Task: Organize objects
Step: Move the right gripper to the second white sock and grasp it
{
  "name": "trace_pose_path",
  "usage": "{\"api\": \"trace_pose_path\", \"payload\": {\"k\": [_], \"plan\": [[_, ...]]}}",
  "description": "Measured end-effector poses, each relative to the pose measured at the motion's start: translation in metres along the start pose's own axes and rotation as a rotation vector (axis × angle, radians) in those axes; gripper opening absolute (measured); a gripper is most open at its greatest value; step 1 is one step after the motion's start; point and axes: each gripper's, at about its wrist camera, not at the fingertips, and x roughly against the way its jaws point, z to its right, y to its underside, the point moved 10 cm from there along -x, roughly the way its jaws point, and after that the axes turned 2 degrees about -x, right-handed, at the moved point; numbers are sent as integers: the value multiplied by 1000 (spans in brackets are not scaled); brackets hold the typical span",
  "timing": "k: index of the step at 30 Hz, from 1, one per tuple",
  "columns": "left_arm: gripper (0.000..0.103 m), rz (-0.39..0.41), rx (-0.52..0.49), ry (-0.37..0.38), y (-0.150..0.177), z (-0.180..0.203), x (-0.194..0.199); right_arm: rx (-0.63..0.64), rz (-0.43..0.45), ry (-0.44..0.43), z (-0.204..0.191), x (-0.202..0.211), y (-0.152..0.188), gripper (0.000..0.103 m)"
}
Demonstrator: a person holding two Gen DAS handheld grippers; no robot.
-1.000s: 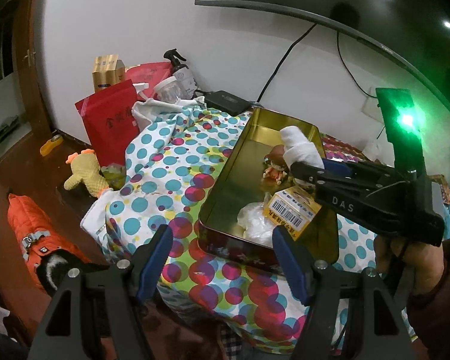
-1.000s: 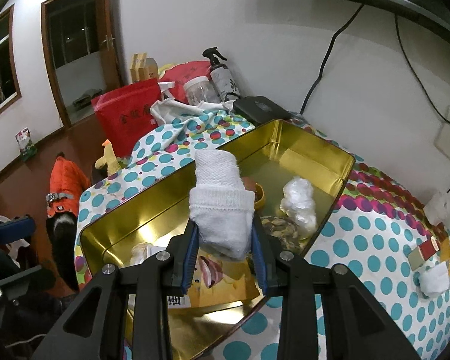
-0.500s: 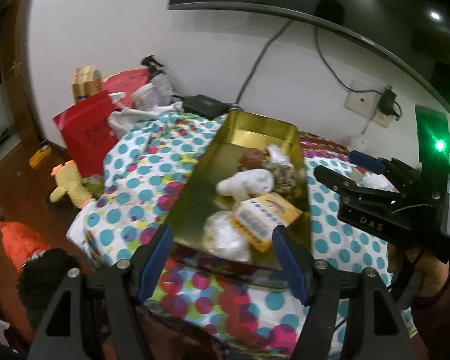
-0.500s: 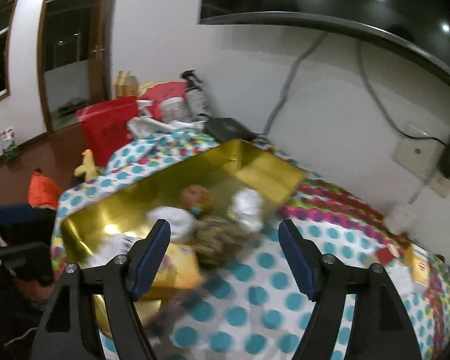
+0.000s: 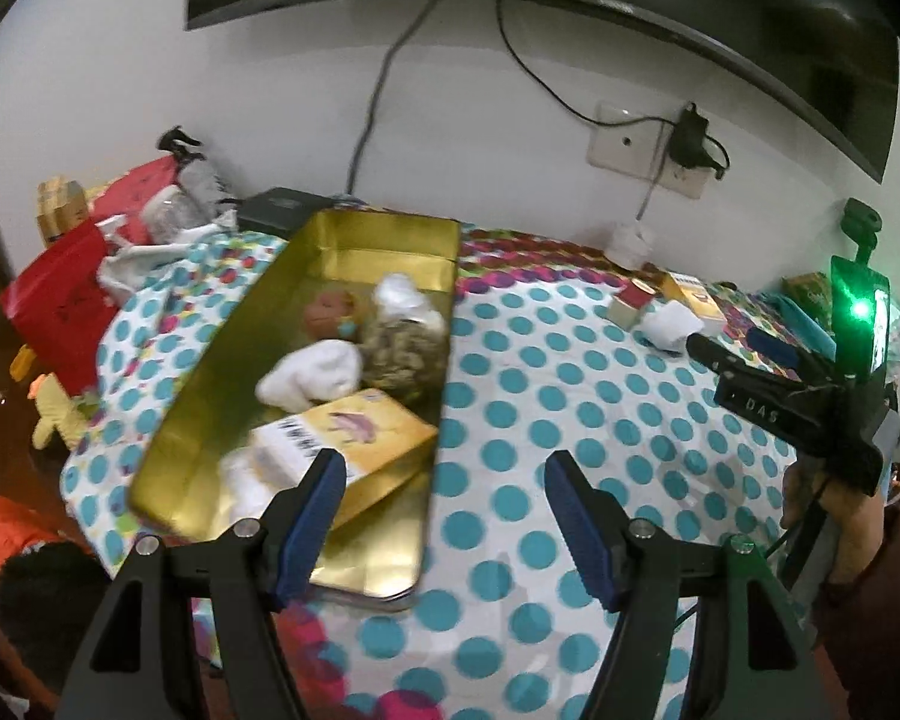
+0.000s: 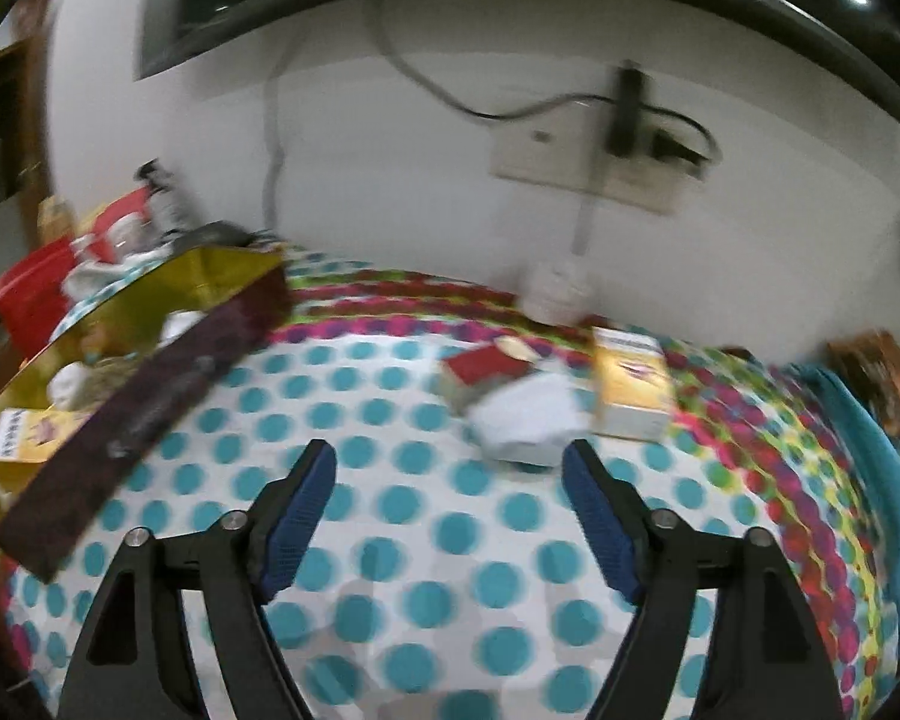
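A gold tin [image 5: 360, 240] lies on the polka-dot cloth [image 5: 570, 420]. Inside it are a white sock roll [image 5: 315, 372], a yellow box [image 5: 354, 438], a brown ball [image 5: 329, 311] and a white wad [image 5: 399, 294]. My left gripper [image 5: 444, 516] is open and empty over the tin's near right corner. My right gripper [image 6: 450, 510] is open and empty above the cloth, facing a white cloth bundle [image 6: 528, 414], a red box [image 6: 486, 366] and a yellow box [image 6: 630, 390]. The right gripper also shows in the left wrist view [image 5: 750, 372], right of the tin.
The tin [image 6: 150, 282] sits at the left in the right wrist view. A red bag [image 5: 60, 306], a spray bottle [image 5: 192, 174] and a black box [image 5: 282, 207] stand at the back left. Wall socket with cables [image 6: 606, 162] is behind. A teal item [image 6: 858, 420] lies at the right.
My right gripper let go of the white sock roll in the tin, opened, and swung right toward the boxes. My left gripper shifted right along the tin.
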Motion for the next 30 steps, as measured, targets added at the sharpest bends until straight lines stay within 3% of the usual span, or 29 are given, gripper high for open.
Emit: {"api": "trace_pose_path", "payload": {"k": [4, 13, 23, 30], "plan": [[71, -19, -12, 12, -4, 18, -16, -61, -10, 24, 32, -11, 3, 81], [71, -76, -29, 81, -21, 53, -52, -147, -71, -3, 51, -50, 0, 82], [71, -75, -36, 57, -46, 59, -78, -174, -140, -3, 51, -77, 1, 83], [71, -33, -139, 29, -76, 75, -93, -198, -216, -16, 52, -93, 9, 82]]}}
